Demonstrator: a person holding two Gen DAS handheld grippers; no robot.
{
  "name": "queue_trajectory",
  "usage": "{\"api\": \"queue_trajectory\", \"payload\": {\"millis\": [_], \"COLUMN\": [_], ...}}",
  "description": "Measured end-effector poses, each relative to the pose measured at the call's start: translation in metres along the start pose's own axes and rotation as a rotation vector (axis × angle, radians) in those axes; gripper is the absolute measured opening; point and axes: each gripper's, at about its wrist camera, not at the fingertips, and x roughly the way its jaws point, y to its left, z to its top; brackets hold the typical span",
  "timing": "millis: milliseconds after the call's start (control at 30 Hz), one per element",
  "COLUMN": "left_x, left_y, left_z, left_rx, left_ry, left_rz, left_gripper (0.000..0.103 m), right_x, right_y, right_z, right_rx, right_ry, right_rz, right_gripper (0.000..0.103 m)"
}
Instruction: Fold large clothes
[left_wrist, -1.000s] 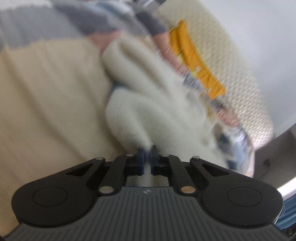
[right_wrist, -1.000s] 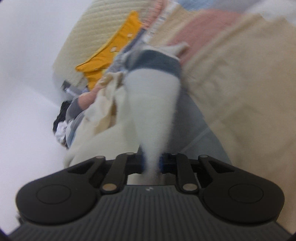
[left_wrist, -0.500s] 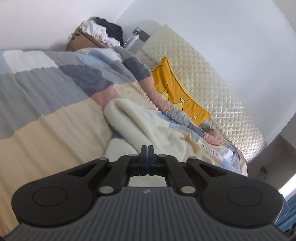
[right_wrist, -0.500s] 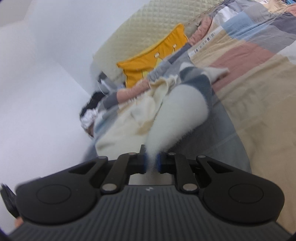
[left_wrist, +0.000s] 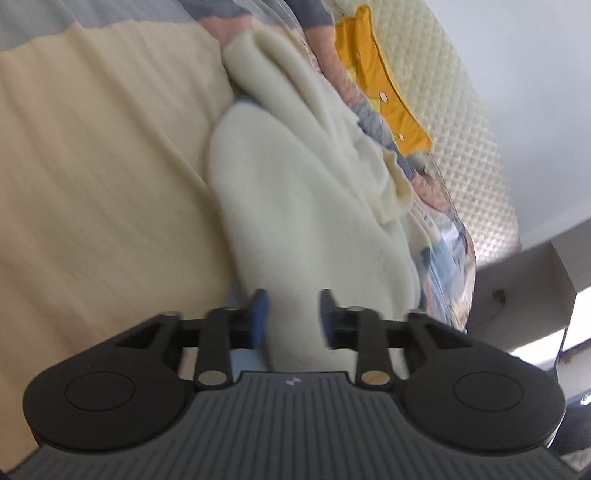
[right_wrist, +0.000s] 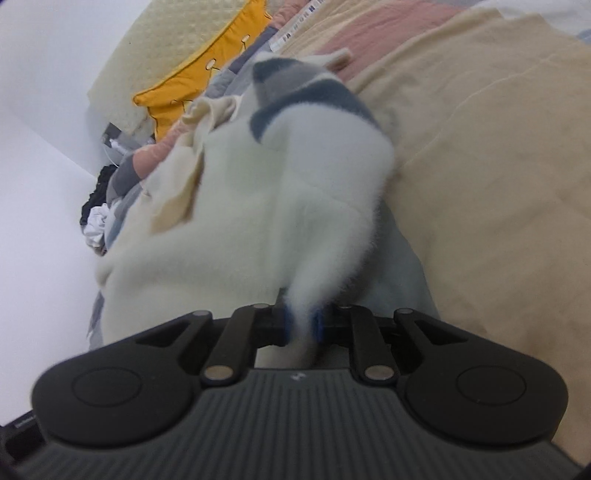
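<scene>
The cream fleece garment (left_wrist: 295, 206), heaped on the patchwork bed cover (left_wrist: 92, 166), has been let go by the left gripper (left_wrist: 293, 319), whose jaws are opening around it, while a fuzzy fold is kept pinched in the right gripper (right_wrist: 301, 319), so one-sided folding is judged next

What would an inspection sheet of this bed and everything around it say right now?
Surface: patchwork bedspread of beige, pink and grey panels.
Job's things: cream fleece garment with grey stripes, lying bunched on the bedspread.
Clutter: yellow cushion against a quilted headboard; heap of dark and white clothes by the wall.
Grippers: left gripper is opening, fleece between its fingers; right gripper is opening slightly, its fingers pinching a fleece fold.
Cables: a white one near a wall socket.
Surroundings: white walls.
</scene>
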Motion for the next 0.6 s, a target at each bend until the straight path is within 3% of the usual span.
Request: {"api": "queue_trajectory", "payload": {"millis": [167,200,267,300,333,600], "left_x": [0.006,0.008,0.012,0.014,0.015,0.041], "left_y": [0.004,0.004,0.006,0.007,0.007,0.016], "left_z": [-0.005,-0.006,-0.008,-0.009,-0.009,-0.004], "left_rx": [-0.038,-0.045,-0.063,-0.069,-0.071,-0.127], "left_ry": [0.023,0.031,0.048,0.055,0.058,0.099], "left_rz": [-0.025,-0.02,-0.009,-0.006,-0.006,-0.04], "left_gripper": [0.051,0.052,0.053,0.053,0.053,0.057], "right_x": [-0.017,-0.022,-0.029,-0.031,-0.034,-0.01], "right_y": [-0.002,-0.004,-0.007,-0.007,-0.007,0.015], "right_z": [-0.004,-0.005,-0.007,-0.007,-0.01,-0.023], "right_rx": [0.055,0.082,0.131,0.146,0.154,0.107], "right_ry": [0.008,0.008,0.024,0.033,0.031,0.118], "right_rz": [0.028,0.042,0.046,0.054,0.072,0.166], "right_gripper": [0.018,0.023,0.046,0.069,0.076,0.075]}}
